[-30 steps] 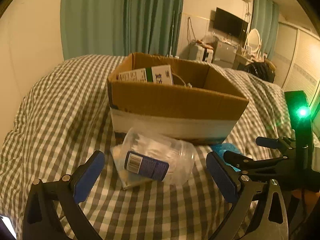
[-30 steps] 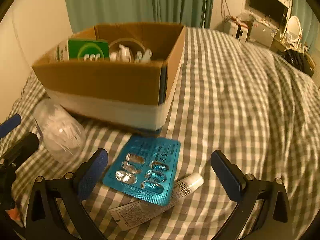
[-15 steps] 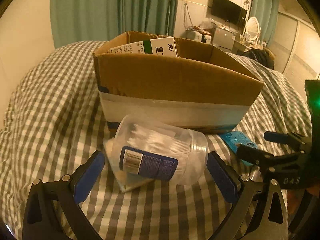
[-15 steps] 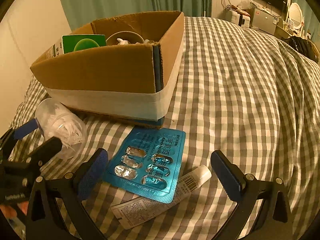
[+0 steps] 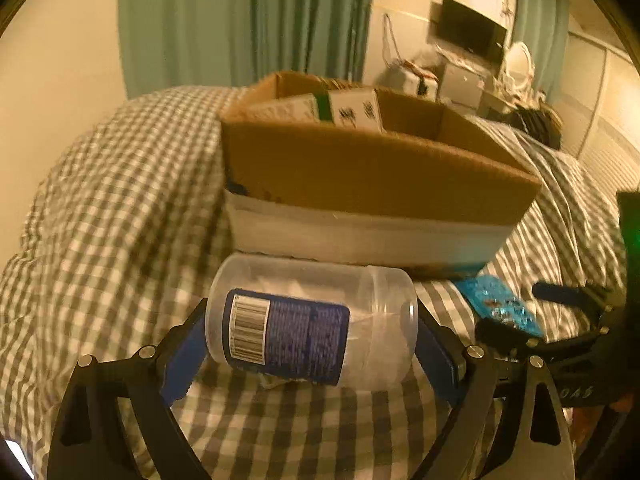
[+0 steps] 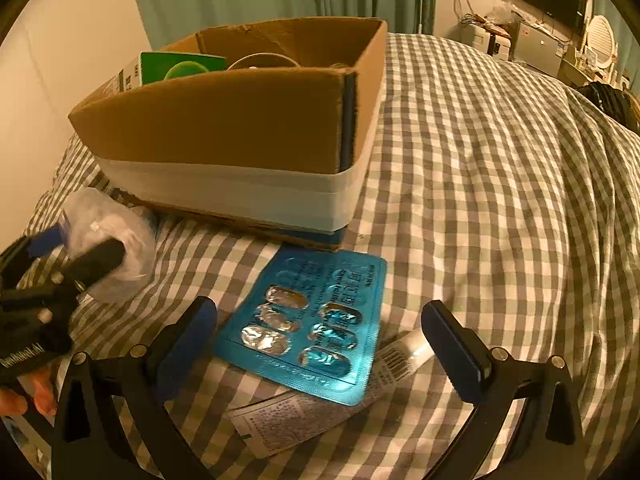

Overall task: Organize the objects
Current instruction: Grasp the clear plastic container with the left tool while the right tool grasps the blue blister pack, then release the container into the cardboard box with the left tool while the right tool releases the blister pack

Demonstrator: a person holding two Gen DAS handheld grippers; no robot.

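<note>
Low in the frame, the left tongs [image 5: 312,340] sit around a clear plastic jar of cotton swabs [image 5: 312,326] lying on its side – blue pads against its two ends, its blue barcode label facing the camera. The jar rests on a grey-and-white checked bedspread [image 5: 120,216]. Just behind it, at centre frame, stands an open cardboard box [image 5: 360,176] with a white band round its base and cartons poking up inside. At lower right lies a blue blister pack [image 5: 500,304], with the right tongs [image 5: 532,312] over it – how wide they stand is unclear.
</note>
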